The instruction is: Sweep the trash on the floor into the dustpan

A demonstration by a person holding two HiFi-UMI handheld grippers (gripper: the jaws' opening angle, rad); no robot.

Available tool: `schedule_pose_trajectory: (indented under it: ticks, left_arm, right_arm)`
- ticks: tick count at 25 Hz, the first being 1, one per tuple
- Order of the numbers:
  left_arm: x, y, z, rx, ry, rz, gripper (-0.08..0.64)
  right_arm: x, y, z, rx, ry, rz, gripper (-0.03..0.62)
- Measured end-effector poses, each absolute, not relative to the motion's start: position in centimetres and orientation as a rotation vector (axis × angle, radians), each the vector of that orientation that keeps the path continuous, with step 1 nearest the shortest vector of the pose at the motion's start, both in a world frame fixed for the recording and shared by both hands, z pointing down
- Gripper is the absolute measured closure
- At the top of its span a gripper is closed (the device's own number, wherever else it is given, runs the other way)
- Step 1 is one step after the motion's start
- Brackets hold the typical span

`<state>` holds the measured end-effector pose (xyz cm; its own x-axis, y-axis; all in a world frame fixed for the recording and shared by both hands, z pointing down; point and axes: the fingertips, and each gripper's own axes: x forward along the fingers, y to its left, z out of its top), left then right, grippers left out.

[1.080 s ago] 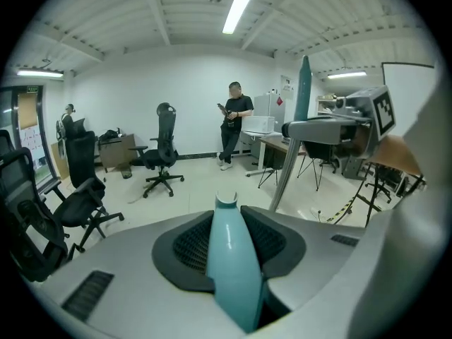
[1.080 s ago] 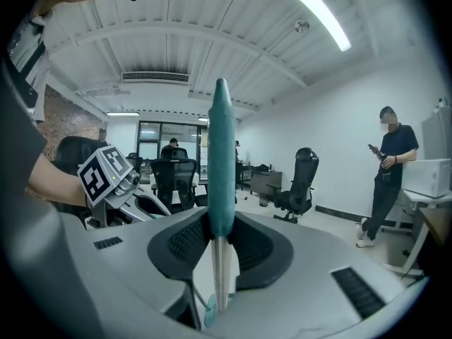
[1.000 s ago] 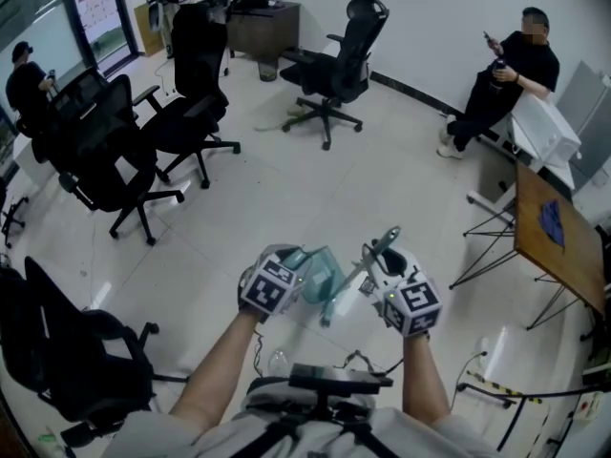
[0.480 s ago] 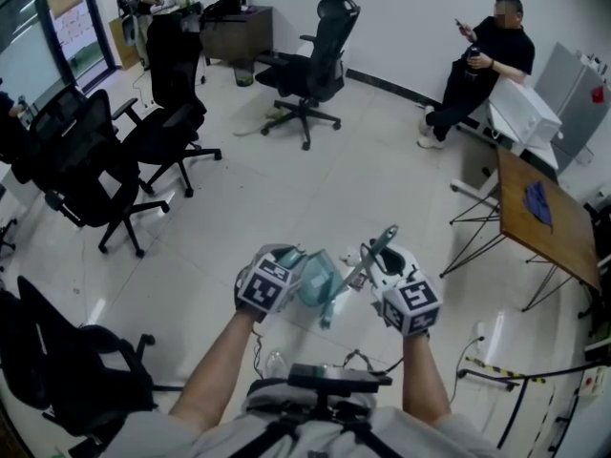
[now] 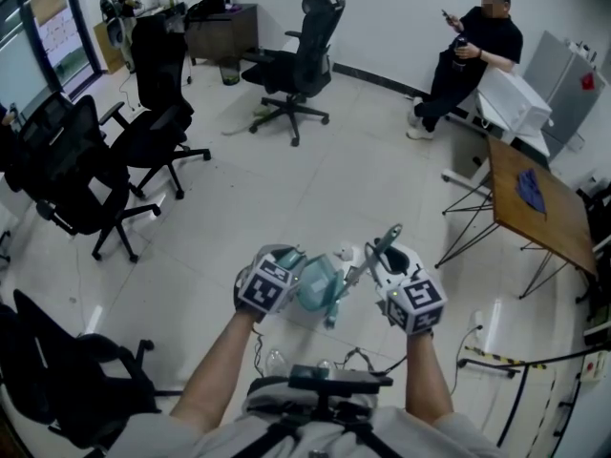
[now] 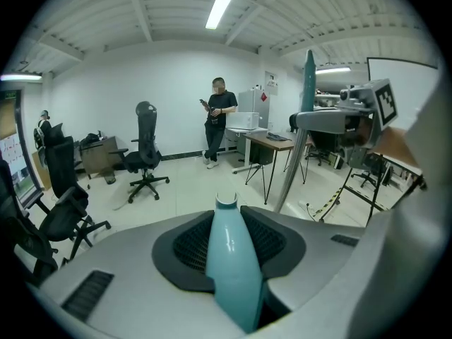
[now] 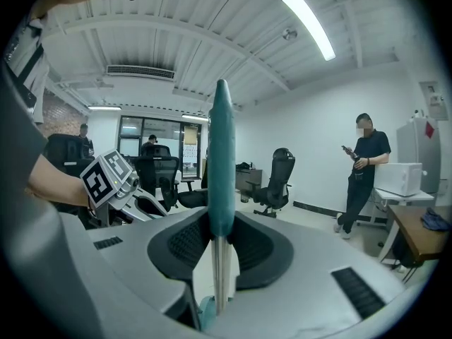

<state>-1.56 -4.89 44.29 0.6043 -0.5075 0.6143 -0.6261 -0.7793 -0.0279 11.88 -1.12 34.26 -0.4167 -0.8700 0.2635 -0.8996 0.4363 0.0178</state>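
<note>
Currently, a wide tiled floor (image 5: 315,189) is being looked down on from the head view, with office chairs (image 5: 301,41) standing well apart on it and a table (image 5: 539,213) at the right edge. No trash is being made out on the tiles near the person; it is either out of frame or too small to tell.

The teal dustpan (image 5: 318,282) is being held clear of the floor, in front of the person and between the two grippers. The broom (image 5: 368,260) is being held just beside it, teal grip up and metal shaft slanting down past the pan.

The left gripper (image 5: 292,271) is being kept partly closed, clamped on the dustpan's handle (image 6: 229,260), which fills the gap between the pads. The right gripper (image 7: 220,249) is likewise being pressed onto the broom's grip (image 7: 220,161), just above the bare shaft.

Judgement: both tools are being held raised and close together because the sweeping spot is not yet reached. Neither tool is being lowered to the floor.
</note>
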Motion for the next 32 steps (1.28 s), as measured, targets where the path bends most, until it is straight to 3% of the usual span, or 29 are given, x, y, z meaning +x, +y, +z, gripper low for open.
schedule_pose_trajectory:
  ticks: [9, 15, 32]
  left_arm:
    - [-1.0, -6.3, 47.0, 2.659, -0.826, 0.970, 0.449]
    - [-0.4, -9.4, 50.9, 2.656, -0.749, 1.037, 0.449]
    - [10.5, -17.3, 58.6, 2.515, -0.848, 1.237, 0.449]
  right_arm:
    - [14.1, -1.8, 34.4, 1.701, -2.356, 0.238, 0.500]
    - [19.4, -2.1, 38.3, 1.863, -2.188, 0.323, 0.500]
    - [40.4, -10.1, 49.5, 1.769, -2.107, 0.362, 0.500]
